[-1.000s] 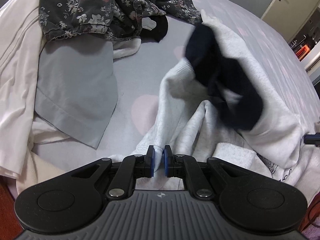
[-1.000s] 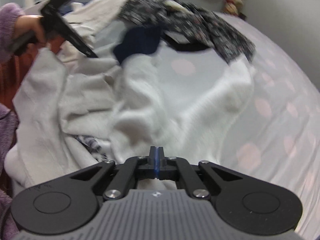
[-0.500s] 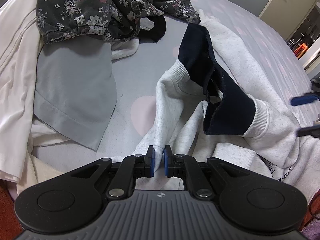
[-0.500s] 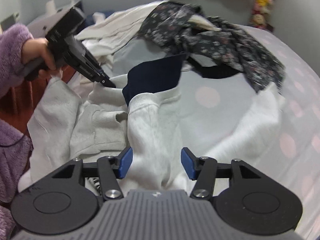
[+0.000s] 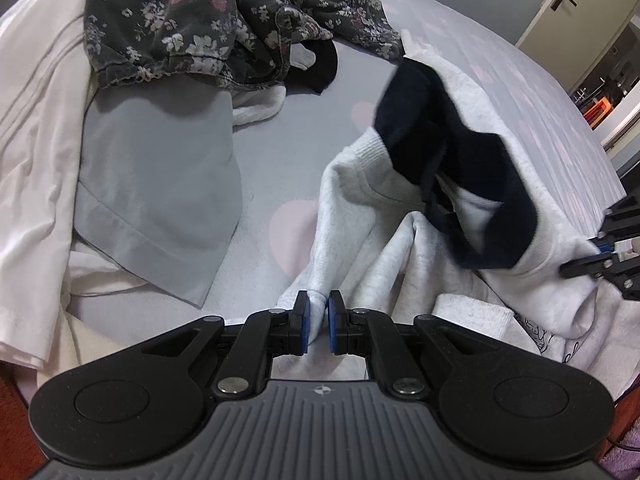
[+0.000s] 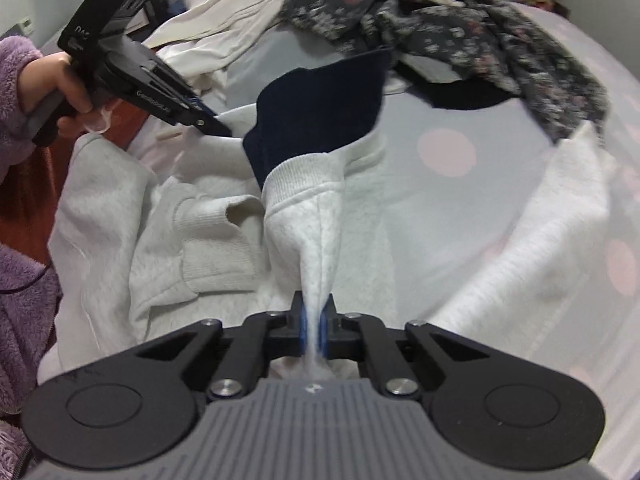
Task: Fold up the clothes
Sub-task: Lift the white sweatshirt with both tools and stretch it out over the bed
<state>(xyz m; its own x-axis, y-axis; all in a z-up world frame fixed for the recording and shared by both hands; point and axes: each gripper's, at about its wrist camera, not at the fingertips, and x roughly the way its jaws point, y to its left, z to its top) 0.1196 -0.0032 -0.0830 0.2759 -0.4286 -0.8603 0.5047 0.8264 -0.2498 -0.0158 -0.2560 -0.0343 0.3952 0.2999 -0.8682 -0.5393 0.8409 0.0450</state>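
A light grey sweatshirt (image 5: 348, 184) with a navy inner part (image 5: 436, 132) lies crumpled on the bed. My left gripper (image 5: 319, 304) is shut on a fold of its grey fabric at the near edge. In the right wrist view the sweatshirt (image 6: 400, 216) rises in a peak with a ribbed band under the navy part (image 6: 320, 120). My right gripper (image 6: 314, 308) is closing its jaws, and the pads pinch a strip of that grey fabric. The right gripper (image 5: 600, 254) also shows at the right edge of the left wrist view.
A dark floral garment (image 5: 180, 20) lies at the back, a flat grey cloth (image 5: 160, 184) at the left, and white clothes (image 5: 36, 120) along the left edge. The sheet (image 5: 288, 232) has pink hearts. A hand in a purple sleeve (image 6: 16, 92) holds the left gripper (image 6: 216, 130).
My right gripper opened around the sweatshirt's ribbed end, then closed on its fabric. The navy part has shifted and now stands higher. The left gripper kept still, holding its fold.
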